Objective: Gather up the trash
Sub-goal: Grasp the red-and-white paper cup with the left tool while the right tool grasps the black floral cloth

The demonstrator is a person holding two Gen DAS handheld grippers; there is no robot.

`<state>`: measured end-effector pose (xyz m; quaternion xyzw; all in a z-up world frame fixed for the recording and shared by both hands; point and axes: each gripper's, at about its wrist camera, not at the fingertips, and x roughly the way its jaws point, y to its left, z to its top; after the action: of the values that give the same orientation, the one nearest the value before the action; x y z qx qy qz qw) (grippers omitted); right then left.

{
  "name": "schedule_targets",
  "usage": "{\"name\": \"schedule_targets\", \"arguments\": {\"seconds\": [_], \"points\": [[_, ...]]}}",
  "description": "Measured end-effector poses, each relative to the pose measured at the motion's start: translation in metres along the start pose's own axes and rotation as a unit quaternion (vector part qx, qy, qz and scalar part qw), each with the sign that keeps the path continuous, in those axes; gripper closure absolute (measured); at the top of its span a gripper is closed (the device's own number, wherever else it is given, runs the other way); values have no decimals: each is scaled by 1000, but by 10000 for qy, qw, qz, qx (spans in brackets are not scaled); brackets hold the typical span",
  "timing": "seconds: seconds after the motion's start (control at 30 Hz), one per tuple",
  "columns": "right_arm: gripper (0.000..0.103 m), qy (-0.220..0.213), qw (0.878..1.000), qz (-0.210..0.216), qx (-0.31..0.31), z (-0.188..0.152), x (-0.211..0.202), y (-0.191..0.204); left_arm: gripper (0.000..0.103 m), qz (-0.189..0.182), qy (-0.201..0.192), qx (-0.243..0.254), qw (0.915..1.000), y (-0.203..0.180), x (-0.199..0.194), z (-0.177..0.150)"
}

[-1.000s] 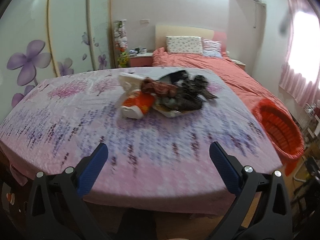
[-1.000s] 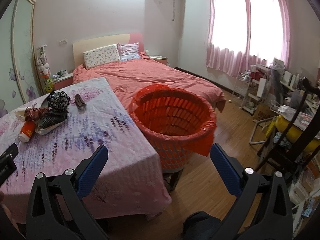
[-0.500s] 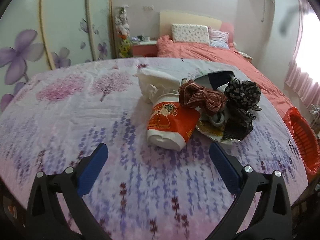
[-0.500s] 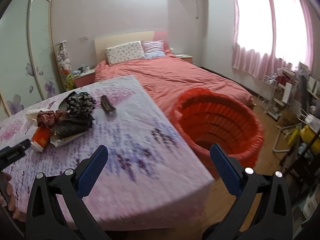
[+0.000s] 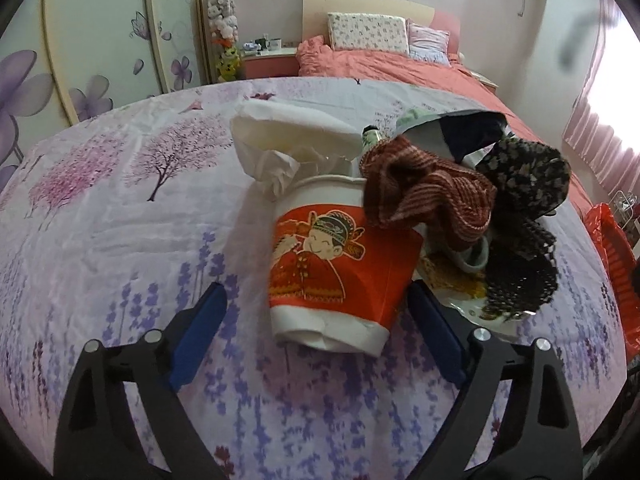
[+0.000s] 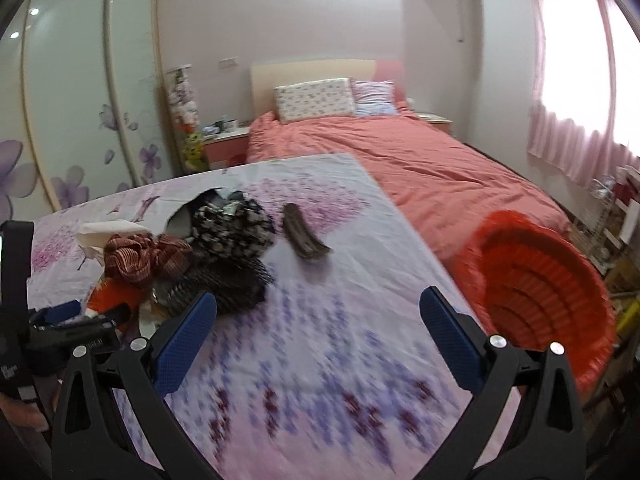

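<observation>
A pile of trash lies on the floral-cloth table (image 5: 120,240). A red and white paper cup (image 5: 340,268) lies on its side with its base toward me. My left gripper (image 5: 316,328) is open, its blue fingers on either side of the cup's base, not touching it. Behind the cup are crumpled white paper (image 5: 280,144), a red-brown striped cloth (image 5: 424,188) and a black patterned cloth (image 5: 524,184). My right gripper (image 6: 316,340) is open and empty above the table (image 6: 320,360), right of the pile (image 6: 224,240). A red lined trash basket (image 6: 536,292) stands off the table's right side.
A dark flat scrap (image 6: 300,236) lies apart from the pile, toward the far right of the table. A bed with a coral cover (image 6: 420,160) stands behind. Wardrobe doors with purple flowers (image 5: 100,40) are at the left. A curtained window (image 6: 580,80) is at the right.
My left gripper has moved forward over the table until its open fingers flank the cup. My right gripper has swung left from the basket toward the table and pile.
</observation>
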<state>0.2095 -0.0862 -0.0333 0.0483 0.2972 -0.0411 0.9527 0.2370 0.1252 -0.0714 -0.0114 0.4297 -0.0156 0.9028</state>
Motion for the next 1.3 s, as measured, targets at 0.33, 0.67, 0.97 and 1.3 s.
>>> {"name": "schedule_targets", "arguments": {"seconds": [0.33,0.67,0.97,1.3], "points": [[22,217,9973,676,211,38,51,18,28,-170,144,-47,9997,4,13,6],[61,722,9928,931,232,36,76,26,31,-316,201,-162,9992,17,22,14],[95,687,9896,1234,282,37,66,23,32,-391,146,-184,9990,18,14,12],[95,238,9914,1245,335,50,35,15,32,-429,-175,-159,9988,19,-15,16]]}}
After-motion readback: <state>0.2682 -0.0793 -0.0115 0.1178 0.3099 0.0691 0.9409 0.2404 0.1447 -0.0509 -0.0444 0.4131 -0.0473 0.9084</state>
